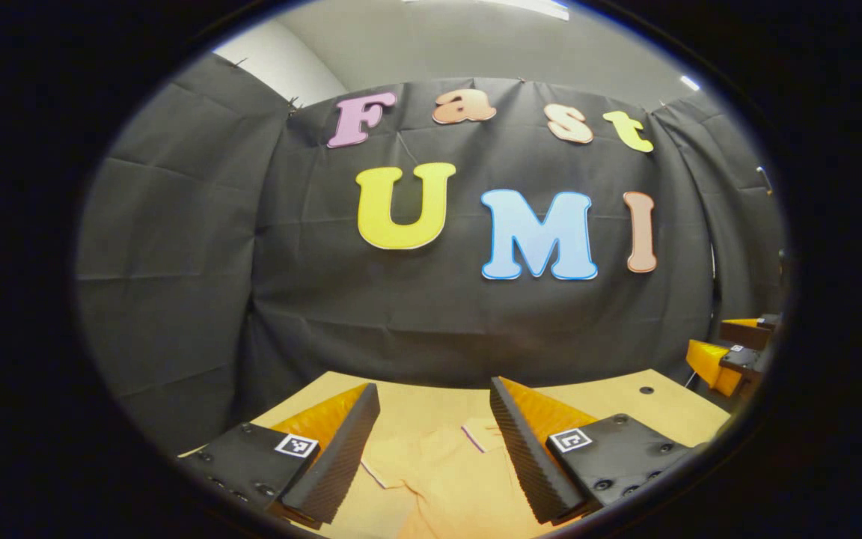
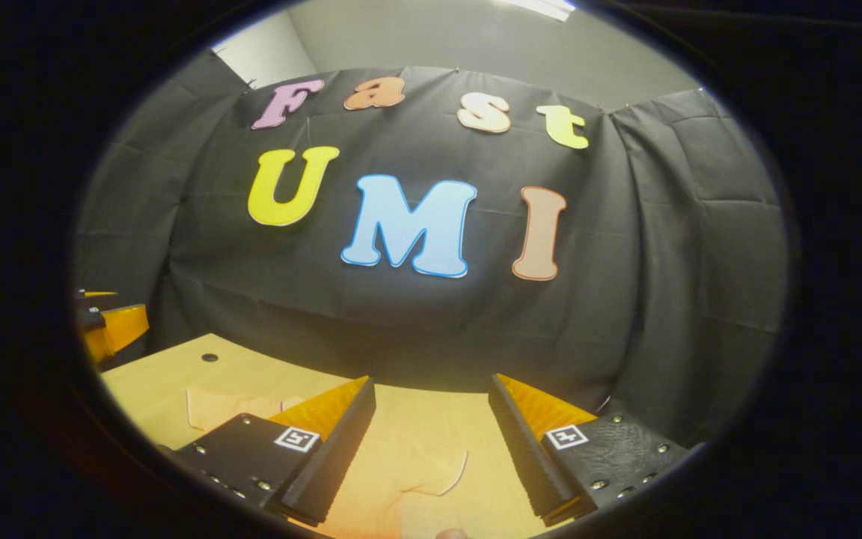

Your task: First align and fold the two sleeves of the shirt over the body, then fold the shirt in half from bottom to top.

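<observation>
A pale orange shirt (image 1: 438, 471) lies flat on the tan table (image 1: 625, 397). In the left gripper view it shows between and below the fingers, with a thin dark trim line along one edge. My left gripper (image 1: 435, 393) hangs above it, open and holding nothing. In the right gripper view, a short sleeve of the shirt (image 2: 420, 464) lies between the fingers, and another part of the shirt (image 2: 229, 408) spreads to the left. My right gripper (image 2: 431, 385) is open and empty above the sleeve. Each gripper also appears at the edge of the other's view: the right gripper (image 1: 730, 359), the left gripper (image 2: 109, 326).
The black cloth wall (image 1: 401, 322) rises just behind the table's far edge. A small round hole (image 1: 646, 390) marks the tabletop near the back; it is also seen in the right gripper view (image 2: 209, 358).
</observation>
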`<state>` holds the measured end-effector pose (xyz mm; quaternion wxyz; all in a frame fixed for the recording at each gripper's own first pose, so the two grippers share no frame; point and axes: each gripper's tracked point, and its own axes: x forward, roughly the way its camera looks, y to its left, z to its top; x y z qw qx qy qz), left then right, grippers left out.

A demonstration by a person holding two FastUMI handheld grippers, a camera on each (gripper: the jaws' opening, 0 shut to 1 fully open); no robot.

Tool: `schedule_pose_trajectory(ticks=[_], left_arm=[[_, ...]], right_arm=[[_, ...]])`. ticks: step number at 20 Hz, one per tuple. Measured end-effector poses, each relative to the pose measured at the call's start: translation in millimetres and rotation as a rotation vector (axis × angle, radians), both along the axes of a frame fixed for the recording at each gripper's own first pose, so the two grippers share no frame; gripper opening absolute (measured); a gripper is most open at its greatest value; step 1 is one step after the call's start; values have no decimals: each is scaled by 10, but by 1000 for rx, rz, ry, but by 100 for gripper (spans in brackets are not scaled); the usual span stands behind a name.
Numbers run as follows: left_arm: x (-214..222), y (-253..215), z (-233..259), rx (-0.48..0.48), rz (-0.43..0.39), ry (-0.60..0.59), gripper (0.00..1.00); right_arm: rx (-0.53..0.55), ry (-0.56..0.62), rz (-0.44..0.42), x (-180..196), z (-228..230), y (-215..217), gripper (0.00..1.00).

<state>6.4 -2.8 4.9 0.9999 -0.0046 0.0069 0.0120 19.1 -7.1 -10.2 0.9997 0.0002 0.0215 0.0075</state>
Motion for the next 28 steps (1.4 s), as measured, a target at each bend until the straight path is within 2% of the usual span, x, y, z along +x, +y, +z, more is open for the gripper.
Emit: schedule_pose_trajectory(ticks=[4,7,8,18,22,28], left_arm=[[2,-30,32,-1,2,-2,99],[-61,-23,40,-3,7,-5,97],[-83,-11,50,-3,14,-7,99],[-245,181,52,22,94,-4,97],[-295,180,-14,19,106,8,99],[-385,163,-134,17,118,34,97]], right_arm=[[8,10,12,88,-53,-2,94],[33,63,24,251,-274,-5,94],[38,82,25,322,-360,-19,94],[46,239,-19,1028,-1138,-332,95],[57,327,-17,1267,-1496,-354,95],[111,482,-3,1460,-2065,-297,95]])
